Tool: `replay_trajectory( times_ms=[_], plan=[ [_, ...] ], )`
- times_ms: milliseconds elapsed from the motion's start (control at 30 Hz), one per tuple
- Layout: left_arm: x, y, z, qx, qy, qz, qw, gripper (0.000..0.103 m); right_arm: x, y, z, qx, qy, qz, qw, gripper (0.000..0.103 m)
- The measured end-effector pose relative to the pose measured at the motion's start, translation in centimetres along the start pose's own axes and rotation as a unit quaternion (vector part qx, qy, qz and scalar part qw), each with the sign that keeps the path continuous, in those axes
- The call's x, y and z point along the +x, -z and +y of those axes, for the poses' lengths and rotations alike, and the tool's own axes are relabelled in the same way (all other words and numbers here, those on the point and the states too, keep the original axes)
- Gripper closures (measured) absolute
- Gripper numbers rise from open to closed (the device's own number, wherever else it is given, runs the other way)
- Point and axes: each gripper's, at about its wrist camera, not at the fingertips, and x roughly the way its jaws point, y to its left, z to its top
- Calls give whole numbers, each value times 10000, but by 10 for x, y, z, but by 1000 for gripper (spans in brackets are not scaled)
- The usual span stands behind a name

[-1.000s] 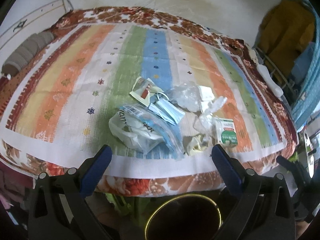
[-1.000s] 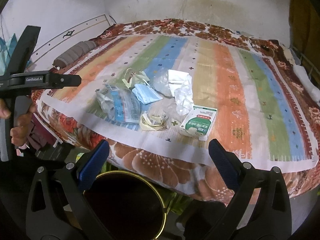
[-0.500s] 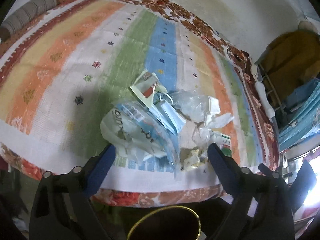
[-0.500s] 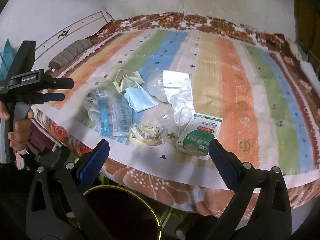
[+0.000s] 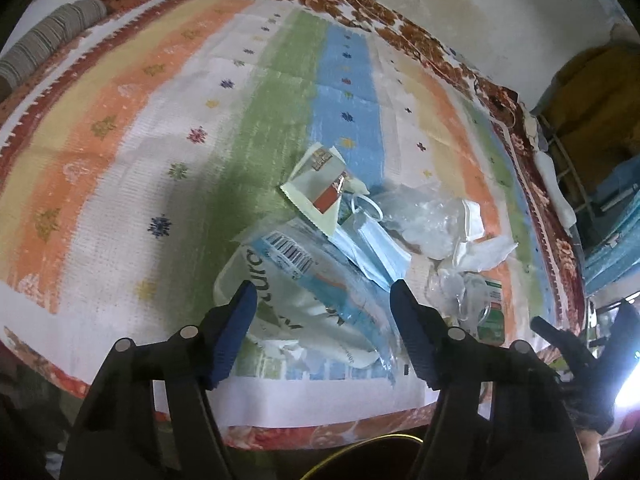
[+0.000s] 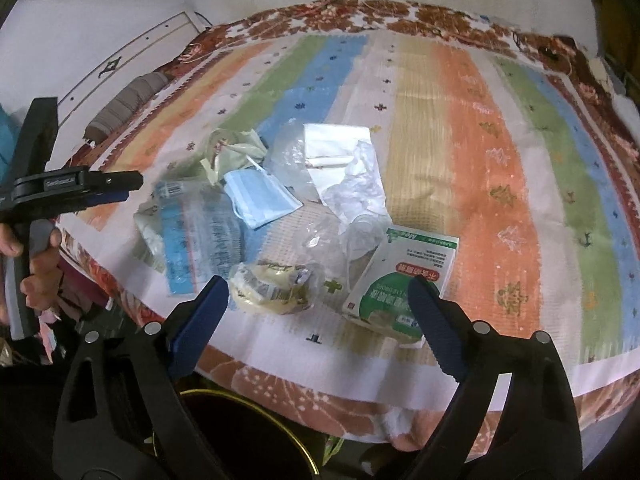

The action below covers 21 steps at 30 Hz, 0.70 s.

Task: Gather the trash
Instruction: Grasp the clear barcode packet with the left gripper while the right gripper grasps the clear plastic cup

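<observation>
Now both grippers sit lower and nearer the trash pile [image 6: 280, 216], jaws closing, still gripping nothing.

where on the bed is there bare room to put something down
Free: the striped blanket right of the green box, and its far half toward the wall. Also left of the plastic bag. Crowded: the near-edge middle, around the blue mask.

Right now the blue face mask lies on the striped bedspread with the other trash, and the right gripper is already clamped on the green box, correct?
Not quite. The right gripper holds nothing: the right wrist view shows its closing jaws apart, not gripping the green box. The blue face mask does lie on the striped bedspread.
</observation>
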Motion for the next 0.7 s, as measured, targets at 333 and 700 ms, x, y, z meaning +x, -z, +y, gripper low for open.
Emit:
replay_trajectory(
  times_ms=[333,700],
  plan=[
    [23,-7,13,-373,67,261,9989,47,37,-9,-20,509,-257,362,9977,37],
    [37,-13,18,-428,127,335,9984,53,61,-16,-24,689,-386,573,9952,67]
  ],
)
